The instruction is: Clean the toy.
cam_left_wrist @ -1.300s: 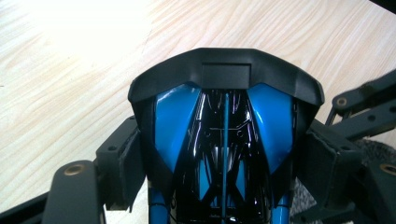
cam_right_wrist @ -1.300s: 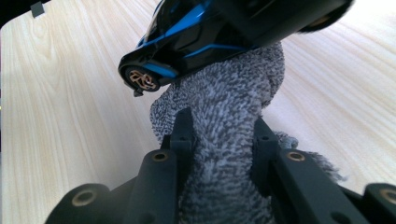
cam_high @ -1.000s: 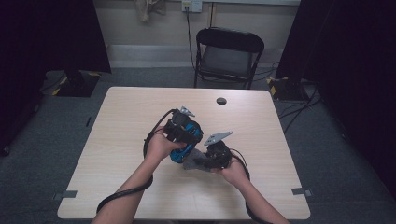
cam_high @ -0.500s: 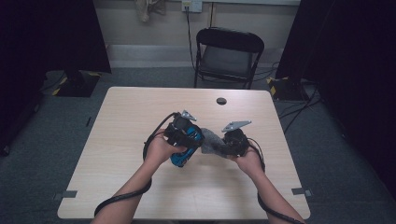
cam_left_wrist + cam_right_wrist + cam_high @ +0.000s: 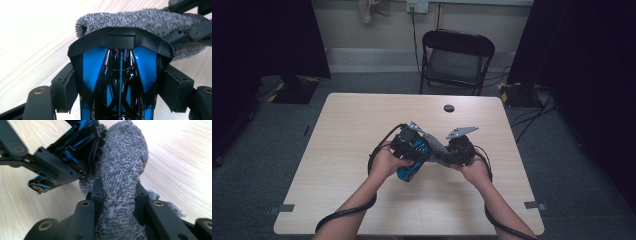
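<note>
A glossy blue and black toy (image 5: 120, 75) sits between the pads of my left gripper (image 5: 121, 86), which is shut on its sides. In the high view the toy (image 5: 408, 171) hangs below the left gripper (image 5: 412, 144), above the middle of the table. A grey terry cloth (image 5: 122, 170) is pinched in my right gripper (image 5: 119, 197) and lies against the toy's (image 5: 75, 142) far end. From above, the cloth (image 5: 437, 150) bridges the two grippers, with the right gripper (image 5: 457, 152) just to the right. The left gripper view has the cloth (image 5: 140, 20) draped across the toy's tip.
The light wooden table (image 5: 352, 120) carries a small black round disc (image 5: 449, 108) near its far edge. A black folding chair (image 5: 457, 55) stands behind the table. Black cables trail from both grippers along the forearms toward the near edge.
My right gripper with the cloth has moved up and to the right, away from the near edge. The left gripper and the toy have stayed nearly still.
</note>
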Available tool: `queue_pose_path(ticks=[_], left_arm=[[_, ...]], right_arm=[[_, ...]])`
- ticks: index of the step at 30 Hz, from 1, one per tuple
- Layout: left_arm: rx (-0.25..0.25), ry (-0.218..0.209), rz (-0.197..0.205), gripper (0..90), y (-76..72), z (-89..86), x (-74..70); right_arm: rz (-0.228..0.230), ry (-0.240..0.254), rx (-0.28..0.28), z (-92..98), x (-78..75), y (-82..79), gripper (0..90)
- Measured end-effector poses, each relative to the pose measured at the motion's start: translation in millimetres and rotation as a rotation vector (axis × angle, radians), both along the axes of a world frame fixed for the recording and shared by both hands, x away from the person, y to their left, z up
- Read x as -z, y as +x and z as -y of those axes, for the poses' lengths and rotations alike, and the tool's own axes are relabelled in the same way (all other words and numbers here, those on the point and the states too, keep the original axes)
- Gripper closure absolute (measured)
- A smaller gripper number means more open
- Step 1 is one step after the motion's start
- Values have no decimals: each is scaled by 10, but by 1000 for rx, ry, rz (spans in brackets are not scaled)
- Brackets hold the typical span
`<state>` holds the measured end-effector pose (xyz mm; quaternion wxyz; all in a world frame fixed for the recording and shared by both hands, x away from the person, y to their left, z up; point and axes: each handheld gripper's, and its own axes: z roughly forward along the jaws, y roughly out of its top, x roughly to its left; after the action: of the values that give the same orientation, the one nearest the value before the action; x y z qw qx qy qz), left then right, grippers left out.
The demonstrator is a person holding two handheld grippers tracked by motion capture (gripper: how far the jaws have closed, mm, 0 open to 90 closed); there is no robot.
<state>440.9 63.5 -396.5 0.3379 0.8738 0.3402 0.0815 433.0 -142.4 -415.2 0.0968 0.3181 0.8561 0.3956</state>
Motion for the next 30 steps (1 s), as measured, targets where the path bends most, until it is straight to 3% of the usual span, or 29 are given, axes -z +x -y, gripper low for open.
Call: queue_pose_path(ticks=[10,23,30], left_arm=[[-9,4,14,254,9,8,-44],[-15,-12,6,253,13,-26,-40],[-30,-12,4,254,33,-44,-57]], right_arm=[[-12,7,-30,-106,55,-58,700],[-29,33,-28,-125,120,-65,701],[-28,23,-53,-171,130,-93,700]])
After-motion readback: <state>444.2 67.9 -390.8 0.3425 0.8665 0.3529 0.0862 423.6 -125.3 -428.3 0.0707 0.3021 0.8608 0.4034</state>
